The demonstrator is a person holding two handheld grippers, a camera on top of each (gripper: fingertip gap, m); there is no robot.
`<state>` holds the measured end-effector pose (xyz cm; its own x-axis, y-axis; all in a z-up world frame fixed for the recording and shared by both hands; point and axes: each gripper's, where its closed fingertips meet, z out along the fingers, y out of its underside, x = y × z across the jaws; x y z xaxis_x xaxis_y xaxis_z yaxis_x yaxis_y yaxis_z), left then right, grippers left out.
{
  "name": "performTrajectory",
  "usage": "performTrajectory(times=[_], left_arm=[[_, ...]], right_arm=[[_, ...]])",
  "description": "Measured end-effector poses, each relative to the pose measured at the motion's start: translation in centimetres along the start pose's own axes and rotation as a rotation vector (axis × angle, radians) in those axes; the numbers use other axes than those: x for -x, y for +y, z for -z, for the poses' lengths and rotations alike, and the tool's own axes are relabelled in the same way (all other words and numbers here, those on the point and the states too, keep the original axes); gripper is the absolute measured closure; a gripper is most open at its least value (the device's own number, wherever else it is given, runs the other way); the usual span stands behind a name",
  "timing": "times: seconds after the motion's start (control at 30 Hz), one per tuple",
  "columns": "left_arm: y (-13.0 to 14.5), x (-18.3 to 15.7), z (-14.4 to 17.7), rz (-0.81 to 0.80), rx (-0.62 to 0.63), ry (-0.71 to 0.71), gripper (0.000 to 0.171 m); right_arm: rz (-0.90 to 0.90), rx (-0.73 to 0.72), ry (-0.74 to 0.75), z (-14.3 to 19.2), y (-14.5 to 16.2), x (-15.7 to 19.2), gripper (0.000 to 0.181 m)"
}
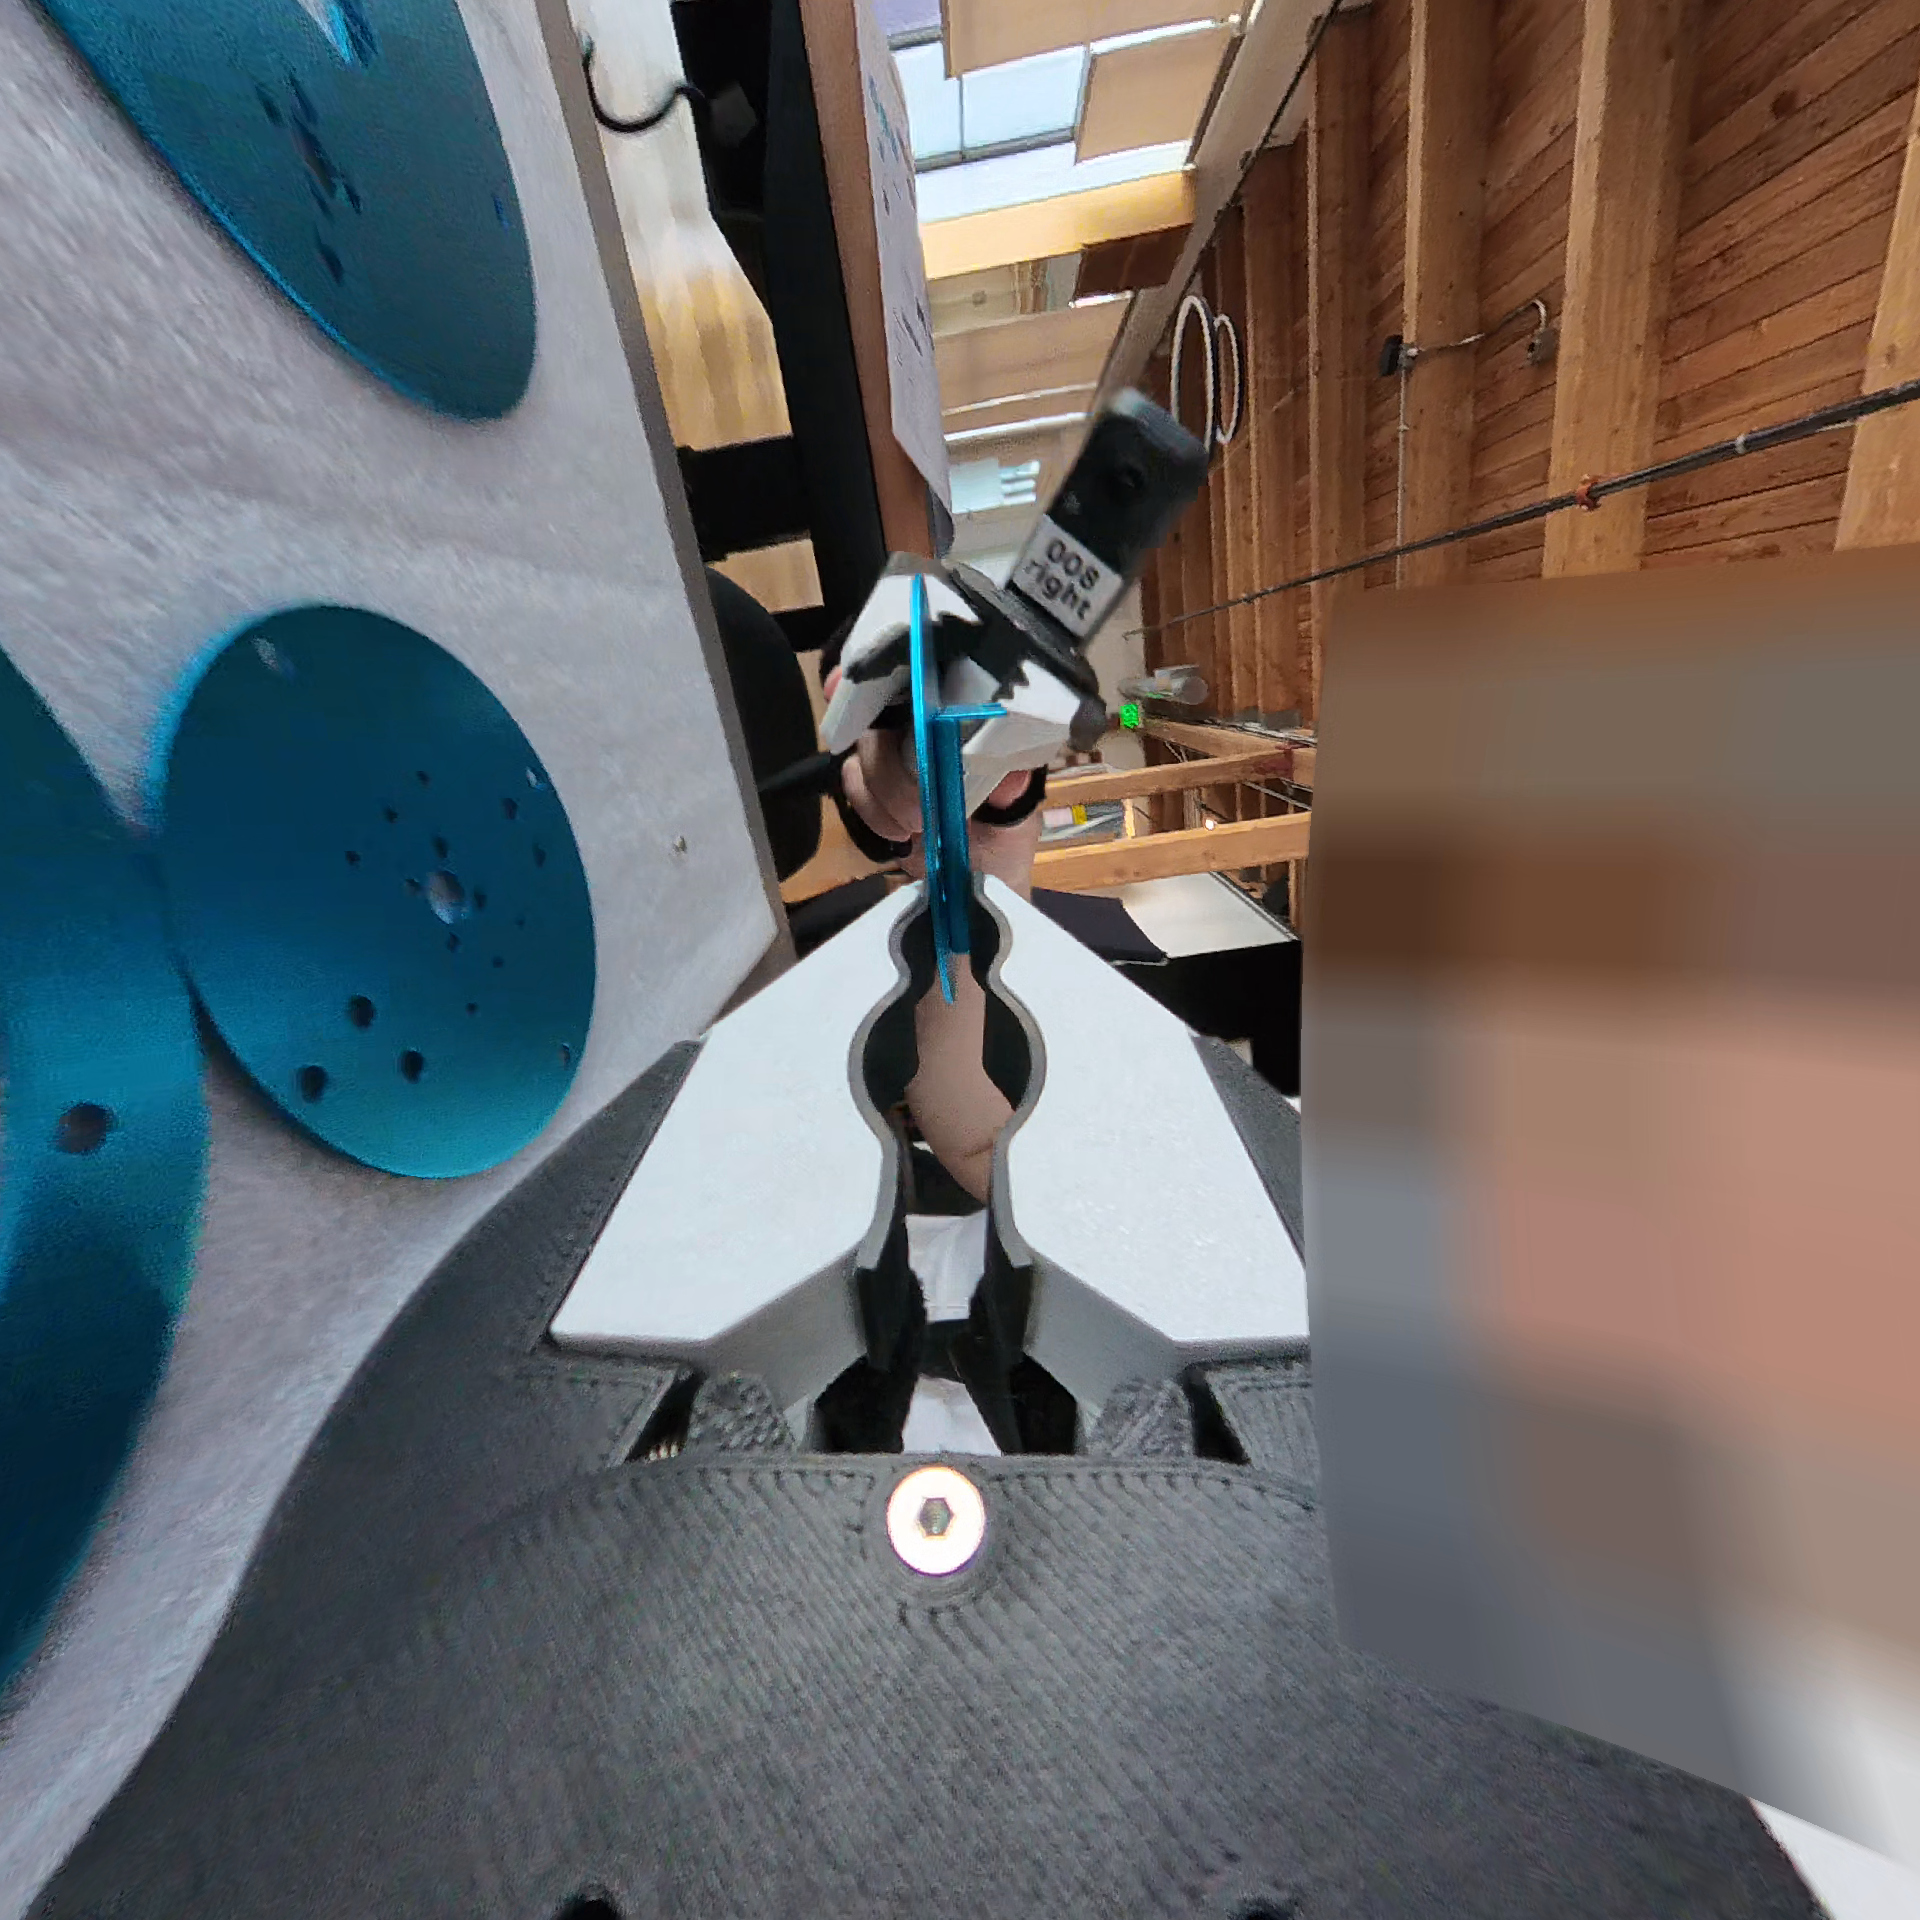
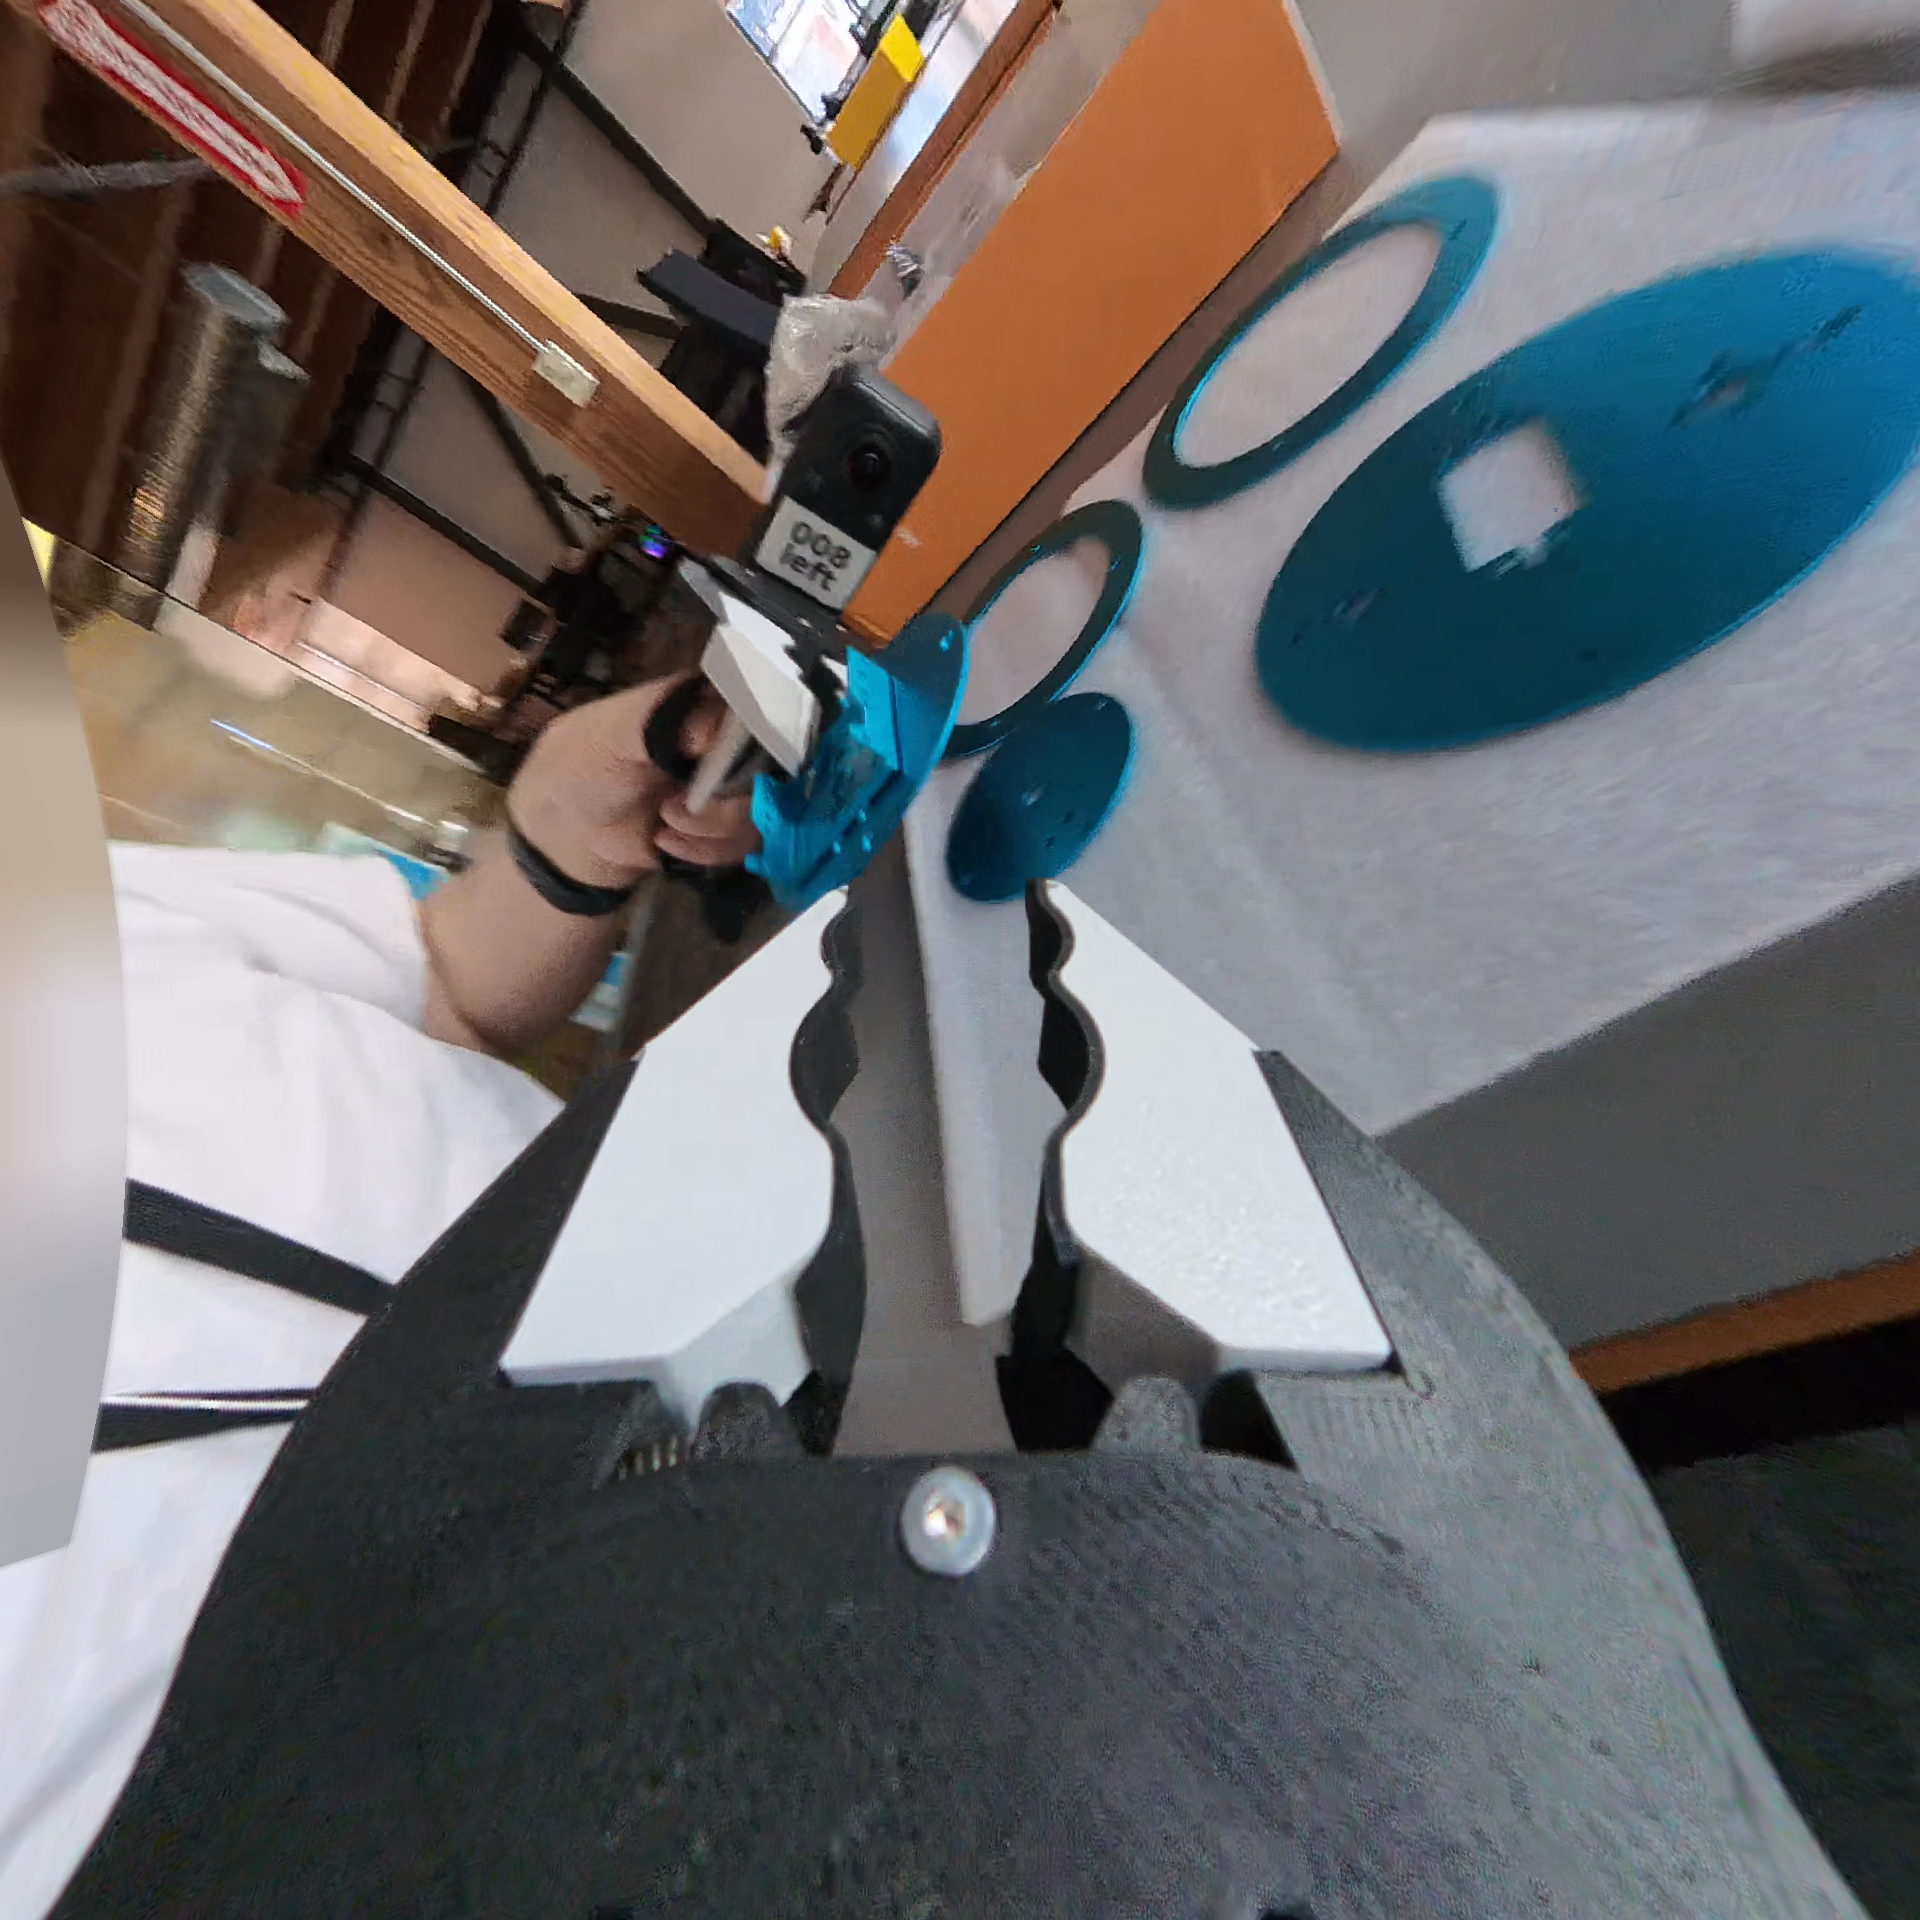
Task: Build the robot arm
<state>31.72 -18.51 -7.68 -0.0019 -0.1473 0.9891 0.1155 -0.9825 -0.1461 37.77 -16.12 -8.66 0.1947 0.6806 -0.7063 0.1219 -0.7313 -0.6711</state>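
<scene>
Two grippers meet mid-frame: the left gripper (image 1: 948, 920) is clamped on the edge of a thin blue plate assembly (image 1: 938, 800), the right gripper (image 2: 940, 920) stands open and empty near it, and blue discs (image 1: 384, 894) lie on the white felt pad (image 1: 312, 499) at frame left.

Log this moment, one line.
left claw: shut on blue part | right claw: open, empty | blue discs on white pad

My two wrist cameras face each other at close range, both rolled sideways, sharing the felt-covered counter (image 1: 312, 540) (image 2: 1455, 883).
</scene>
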Motion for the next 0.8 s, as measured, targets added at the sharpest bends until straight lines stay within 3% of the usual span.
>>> performTrajectory(times=[0.13,0.3,0.5,0.57,0.63,0.8], left_arm=[[-1.1,0.8,0.6,-0.020,-0.031,-0.040,0.168],[0.2,1.8,-0.7,0.018,0.041,-0.044,0.168],[1.8,2.4,-2.3,0.062,0.138,-0.026,0.168],[1.8,2.5,-2.4,0.071,0.136,-0.027,0.168],[1.6,2.6,-2.5,0.067,0.127,-0.029,0.168],[1.1,2.8,-2.8,0.023,0.097,-0.064,0.168]], right_arm=[[0.268,0.011,0.168,1.2,0.7,-1.7,0.154],[0.472,-0.038,0.054,0.4,-0.4,3.0,0.169],[0.735,0.248,0.019,-2.1,1.2,3.4,0.167],[0.769,0.329,-0.018,-2.6,1.9,3.5,0.167],[0.761,0.395,0.076,-3.0,1.8,2.0,0.167],[0.669,0.459,0.068,-3.8,2.4,1.6,0.169]])
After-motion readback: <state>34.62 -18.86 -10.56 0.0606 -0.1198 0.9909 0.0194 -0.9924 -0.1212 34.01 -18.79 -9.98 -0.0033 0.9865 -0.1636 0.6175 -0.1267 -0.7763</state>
